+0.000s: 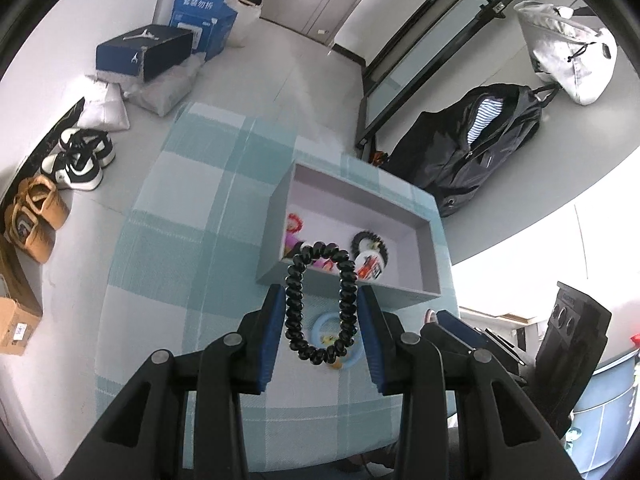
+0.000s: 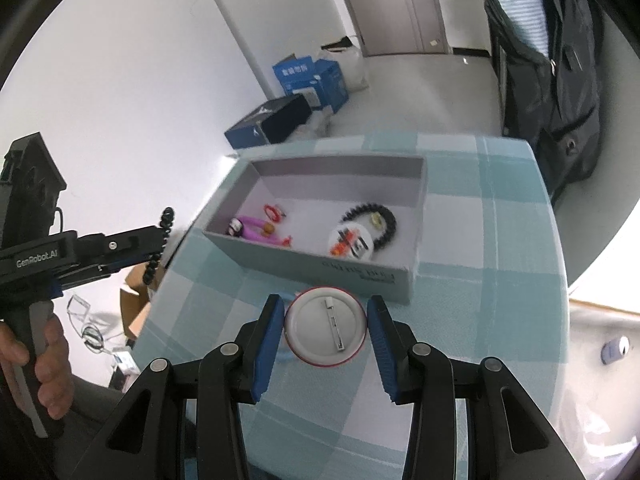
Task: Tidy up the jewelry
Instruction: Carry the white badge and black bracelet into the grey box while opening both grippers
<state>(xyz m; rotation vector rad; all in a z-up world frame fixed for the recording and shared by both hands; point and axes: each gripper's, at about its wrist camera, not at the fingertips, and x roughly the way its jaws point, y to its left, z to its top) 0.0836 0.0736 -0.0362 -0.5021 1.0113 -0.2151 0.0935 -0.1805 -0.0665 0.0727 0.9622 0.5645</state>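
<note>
While left hand-held gripper [image 1: 320,320] clamps coil bracelet [image 1: 318,304], right [image 2: 326,330] pinches badge [image 2: 325,326], front hidden.

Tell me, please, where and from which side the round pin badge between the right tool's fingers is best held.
Hold the pin badge by its rim, at two opposite edge points, coming in as the right tool does now, one finger on each side. It is a flat disc with its pin side showing, so the faces give no hold and the clasp is best avoided.
</note>
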